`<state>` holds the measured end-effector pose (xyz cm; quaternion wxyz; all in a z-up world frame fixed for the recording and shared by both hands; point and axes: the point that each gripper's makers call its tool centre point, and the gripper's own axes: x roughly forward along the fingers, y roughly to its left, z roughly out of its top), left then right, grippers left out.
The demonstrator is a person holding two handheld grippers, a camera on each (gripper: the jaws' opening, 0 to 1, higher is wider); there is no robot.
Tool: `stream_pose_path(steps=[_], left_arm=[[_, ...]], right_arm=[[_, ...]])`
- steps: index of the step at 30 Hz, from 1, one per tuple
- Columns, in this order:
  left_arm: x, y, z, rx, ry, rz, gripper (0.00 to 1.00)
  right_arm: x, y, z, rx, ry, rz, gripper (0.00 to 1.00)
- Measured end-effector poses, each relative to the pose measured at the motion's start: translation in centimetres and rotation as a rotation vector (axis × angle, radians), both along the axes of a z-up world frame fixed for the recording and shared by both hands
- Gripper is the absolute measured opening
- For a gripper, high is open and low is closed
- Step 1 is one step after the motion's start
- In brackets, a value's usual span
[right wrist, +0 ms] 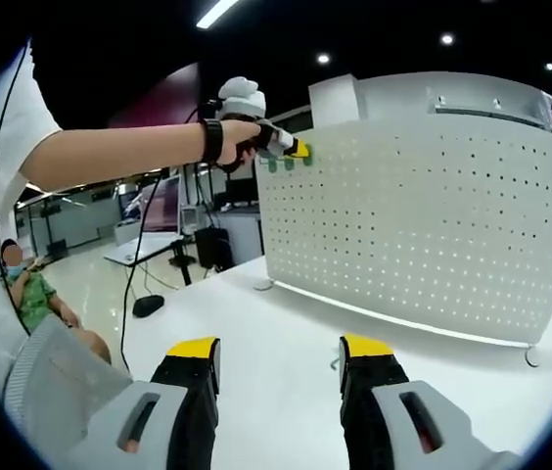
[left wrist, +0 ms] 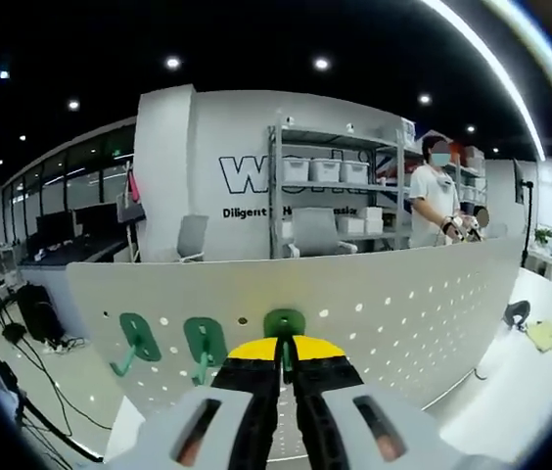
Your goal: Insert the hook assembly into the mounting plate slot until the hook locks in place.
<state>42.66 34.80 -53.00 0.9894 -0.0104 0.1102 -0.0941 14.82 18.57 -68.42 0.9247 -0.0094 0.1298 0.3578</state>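
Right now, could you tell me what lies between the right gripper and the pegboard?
In the right gripper view, only bare white tabletop lies between the open right gripper and the upright pegboard; nothing stands on that stretch.

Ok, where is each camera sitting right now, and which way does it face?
Left gripper view: rides the left gripper, close against the white pegboard, facing it; its fingers are shut on a green hook.
Right gripper view: rides the right gripper, low over the table, facing the pegboard; fingers apart.
Shared: the pegboard, the hooks, and the left gripper held by the person's hand.
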Motion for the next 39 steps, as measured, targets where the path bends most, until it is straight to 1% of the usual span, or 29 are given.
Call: stream_pose_path(steps=[1, 2, 5, 8, 9, 11, 12, 13, 14, 15, 18, 20, 22, 26, 28, 29, 30, 32, 35, 38, 39], left_arm=[[0.0, 0.0, -0.1, -0.016, 0.006, 0.007, 0.04], [0.0, 0.0, -0.1, -0.017, 0.005, 0.007, 0.04], [0.0, -0.2, -0.4, 0.009, 0.006, -0.002, 0.06], [0.0, -0.2, -0.5, -0.003, 0.008, -0.003, 0.08], [0.0, -0.4, -0.7, 0.003, 0.016, -0.010, 0.09], [-0.1, -0.4, -0.8, 0.000, 0.021, -0.009, 0.08], [0.0, -0.4, -0.7, -0.017, 0.019, -0.006, 0.06], [0.1, -0.7, -0.6, -0.065, 0.014, -0.006, 0.08], [0.1, -0.7, -0.9, -0.093, 0.042, 0.008, 0.09], [0.2, -0.7, -0.8, -0.095, 0.037, 0.012, 0.10], [0.4, -0.6, -0.8, -0.060, 0.029, 0.024, 0.08], [0.4, -0.5, -1.0, -0.070, 0.036, 0.020, 0.07], [0.4, -0.6, -1.3, -0.083, 0.048, 0.005, 0.08], [0.1, -0.8, -1.5, -0.057, 0.039, -0.015, 0.12], [0.2, -0.8, -1.2, -0.031, 0.020, -0.027, 0.14], [0.0, -0.9, -1.2, -0.023, 0.017, -0.032, 0.14], [-0.1, -1.2, -1.1, -0.012, 0.009, -0.054, 0.15], [-0.4, -1.3, -1.0, 0.004, 0.002, -0.065, 0.17], [-0.7, -1.3, -1.1, 0.016, -0.008, -0.077, 0.19], [-1.2, -1.3, -1.0, 0.010, -0.016, -0.091, 0.20], [-1.5, -1.3, -1.0, 0.022, -0.020, -0.096, 0.20]], right_arm=[[0.0, 0.0, 0.0, -0.003, 0.001, 0.001, 0.50], [0.0, 0.0, 0.0, -0.005, -0.001, 0.002, 0.50], [-0.1, 0.0, 0.0, -0.001, -0.001, 0.000, 0.49], [0.0, -0.2, -0.1, -0.002, 0.000, -0.003, 0.49], [0.0, -0.2, -0.1, -0.003, 0.003, -0.003, 0.49], [0.1, -0.2, -0.1, -0.004, 0.003, -0.004, 0.49], [0.1, -0.1, -0.1, -0.001, 0.001, -0.003, 0.49], [0.1, 0.0, -0.1, 0.001, 0.003, -0.003, 0.49], [0.1, 0.0, -0.1, -0.001, 0.003, -0.002, 0.49], [0.1, 0.0, -0.1, -0.003, 0.001, 0.000, 0.49], [0.0, 0.0, -0.2, 0.000, 0.006, -0.001, 0.49], [0.0, -0.1, -0.1, -0.001, 0.002, -0.002, 0.49], [0.1, -0.3, -0.1, 0.004, 0.003, -0.005, 0.49], [0.1, -0.4, -0.1, -0.002, 0.003, -0.007, 0.49], [0.2, -0.4, 0.0, 0.000, -0.001, -0.006, 0.49], [0.2, -0.4, 0.0, 0.000, -0.002, -0.005, 0.49], [0.3, -0.4, 0.0, -0.002, -0.001, -0.005, 0.49], [0.3, -0.5, 0.1, -0.010, 0.000, -0.004, 0.49], [0.5, -0.6, 0.3, -0.013, -0.003, -0.002, 0.49], [0.7, -0.6, 0.5, -0.021, -0.007, 0.003, 0.49], [0.7, -0.6, 0.5, -0.023, -0.006, 0.006, 0.49]])
